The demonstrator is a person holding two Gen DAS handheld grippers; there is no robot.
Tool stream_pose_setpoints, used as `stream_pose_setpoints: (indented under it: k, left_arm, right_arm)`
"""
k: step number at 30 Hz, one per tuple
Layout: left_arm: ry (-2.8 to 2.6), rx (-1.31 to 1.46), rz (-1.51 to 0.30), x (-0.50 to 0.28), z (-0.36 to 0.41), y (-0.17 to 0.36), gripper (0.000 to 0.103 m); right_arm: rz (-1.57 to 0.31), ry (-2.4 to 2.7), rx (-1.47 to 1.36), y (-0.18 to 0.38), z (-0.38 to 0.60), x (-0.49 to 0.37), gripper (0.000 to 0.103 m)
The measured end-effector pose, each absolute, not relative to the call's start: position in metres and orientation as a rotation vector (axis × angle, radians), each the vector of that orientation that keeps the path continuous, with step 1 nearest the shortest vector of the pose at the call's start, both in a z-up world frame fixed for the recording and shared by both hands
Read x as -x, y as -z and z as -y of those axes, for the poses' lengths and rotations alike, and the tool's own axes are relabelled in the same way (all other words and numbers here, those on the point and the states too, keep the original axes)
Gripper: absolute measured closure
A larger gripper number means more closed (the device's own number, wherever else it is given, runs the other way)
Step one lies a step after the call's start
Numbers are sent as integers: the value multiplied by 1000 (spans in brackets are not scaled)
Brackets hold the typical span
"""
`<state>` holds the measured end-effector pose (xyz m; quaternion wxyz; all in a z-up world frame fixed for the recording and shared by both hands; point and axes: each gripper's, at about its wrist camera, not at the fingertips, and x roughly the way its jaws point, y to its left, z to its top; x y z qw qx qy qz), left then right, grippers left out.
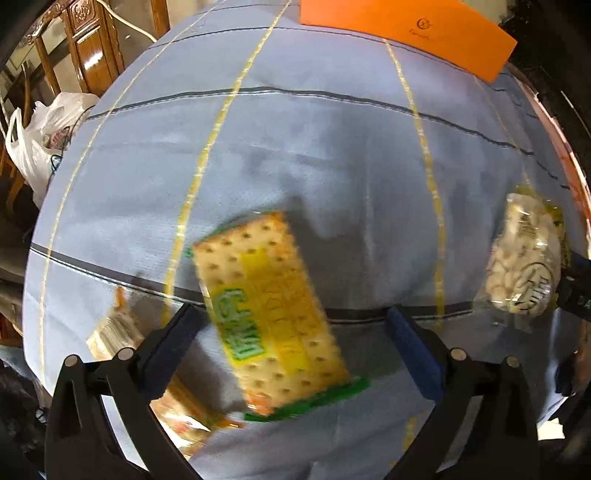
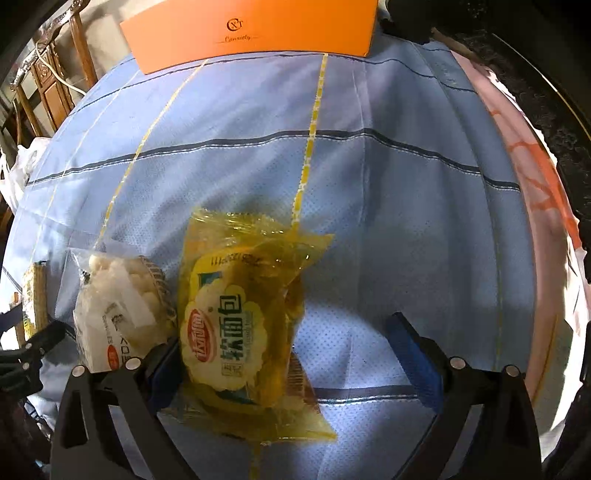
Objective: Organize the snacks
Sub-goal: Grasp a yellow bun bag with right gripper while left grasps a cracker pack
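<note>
My desk [image 2: 406,206] wears a matt blue woven cloth with a fine dotted texture. The bread packet [image 2: 240,317] is glossy, crinkled yellow film, see-through at its edges. Beside it the clear bag of pale snacks [image 2: 122,306] is shiny thin plastic. The cracker pack [image 1: 269,310] has a smooth printed wrapper. The orange box [image 2: 251,33] looks like matt card. The cabinet [image 1: 92,44] is varnished carved wood.

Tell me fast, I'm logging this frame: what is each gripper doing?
Left gripper: open, over the cracker packet, holding nothing.
Right gripper: open, around the yellow soft-bread packet, not clamped.
</note>
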<state>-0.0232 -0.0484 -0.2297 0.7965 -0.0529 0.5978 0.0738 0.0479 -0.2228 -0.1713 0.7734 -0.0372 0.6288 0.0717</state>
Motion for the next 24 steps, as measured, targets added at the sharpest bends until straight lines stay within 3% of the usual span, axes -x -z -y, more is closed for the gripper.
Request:
stream_pose_setpoints:
  k: [5, 10, 11, 13, 14, 15, 16, 17, 24]
  left_arm:
    - [-73, -25, -1277, 22, 105, 228, 4]
    - [-99, 65, -1264, 15, 90, 232, 6]
    - [-108, 88, -1257, 14, 88, 230, 10]
    - [-147, 67, -1228, 14, 86, 222, 34]
    - [-144, 70, -1214, 17, 80, 221, 51]
    - [-137, 67, -1212, 18, 81, 221, 53]
    - [-127, 55, -1211, 18, 82, 220, 55]
    - [-125, 59, -1214, 19, 81, 222, 56]
    - [-75, 118, -1245, 19, 71, 210, 56]
  right_arm:
    - [-1376, -123, 68, 166, 238, -51, 4]
    - [-1378, -100, 60, 161, 251, -50, 4]
    - [-1378, -100, 61, 160, 252, -49, 4]
    - [-1380, -98, 59, 157, 256, -45, 4]
    - [-1377, -101, 60, 157, 255, -44, 12]
    - [-1345, -104, 63, 152, 254, -41, 24]
    - [-1315, -118, 69, 148, 248, -40, 58]
    - [-1299, -139, 111, 144, 241, -39, 63]
    - [-1304, -144, 46, 125, 253, -42, 66]
